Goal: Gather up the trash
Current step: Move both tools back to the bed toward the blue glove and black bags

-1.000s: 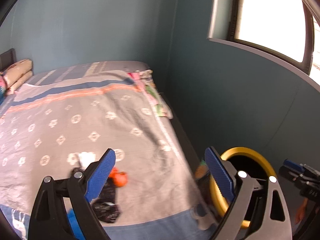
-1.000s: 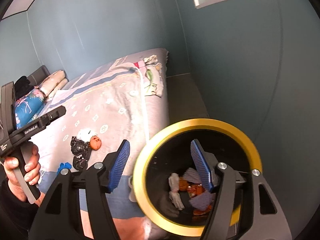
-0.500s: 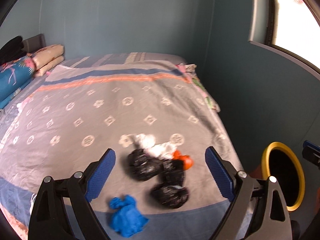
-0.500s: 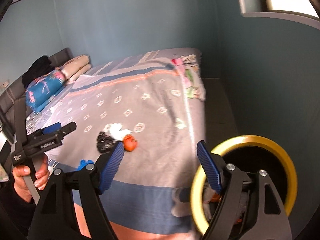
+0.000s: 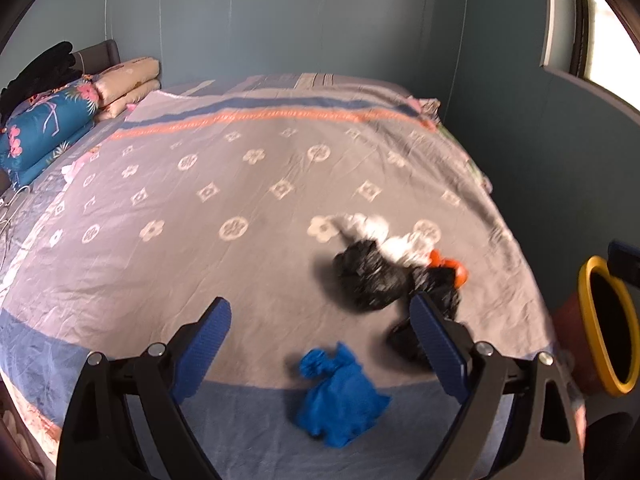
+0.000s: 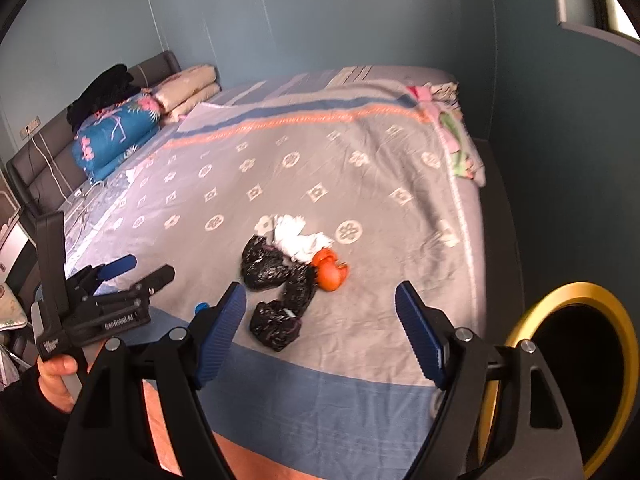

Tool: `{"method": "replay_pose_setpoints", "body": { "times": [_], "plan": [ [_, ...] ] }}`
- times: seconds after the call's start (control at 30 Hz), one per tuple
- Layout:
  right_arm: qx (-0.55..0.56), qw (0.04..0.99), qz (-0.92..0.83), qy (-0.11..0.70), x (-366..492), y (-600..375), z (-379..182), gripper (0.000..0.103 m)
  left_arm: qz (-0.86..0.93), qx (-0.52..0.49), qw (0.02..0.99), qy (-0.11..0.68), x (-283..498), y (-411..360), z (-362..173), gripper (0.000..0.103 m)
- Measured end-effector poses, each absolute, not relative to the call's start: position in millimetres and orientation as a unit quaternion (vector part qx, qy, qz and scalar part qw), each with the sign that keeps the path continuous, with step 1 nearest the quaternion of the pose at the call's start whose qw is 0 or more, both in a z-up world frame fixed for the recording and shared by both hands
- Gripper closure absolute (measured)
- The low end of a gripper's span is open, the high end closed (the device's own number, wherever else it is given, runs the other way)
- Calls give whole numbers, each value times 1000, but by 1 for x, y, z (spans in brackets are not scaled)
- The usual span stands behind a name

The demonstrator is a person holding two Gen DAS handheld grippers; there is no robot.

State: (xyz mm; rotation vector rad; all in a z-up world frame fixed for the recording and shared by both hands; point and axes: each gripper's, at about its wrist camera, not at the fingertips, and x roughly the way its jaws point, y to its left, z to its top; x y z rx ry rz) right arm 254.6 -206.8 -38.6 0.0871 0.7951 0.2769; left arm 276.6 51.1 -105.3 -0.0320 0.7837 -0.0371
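Grey bedspread (image 6: 360, 184) lies bare beyond trash (image 6: 288, 276); left tongs (image 5: 320, 348) and right tongs (image 6: 320, 332) spread, empty.

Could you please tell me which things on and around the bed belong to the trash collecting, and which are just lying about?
For the job:
- blue crumpled piece
- black crumpled bags
- white tissue wad
- orange scrap
- yellow-rimmed bin

Just lying about:
- blue floral pillow
- beige folded bedding
- black clothing
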Motion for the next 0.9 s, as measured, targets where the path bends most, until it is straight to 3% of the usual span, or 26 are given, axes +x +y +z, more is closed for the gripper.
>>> {"method": "replay_pose_setpoints", "body": {
  "times": [0.9],
  "plan": [
    [69, 848, 160, 500, 340, -143, -159, 30, -27, 39, 890, 454, 274, 39, -193, 15]
  ]
}}
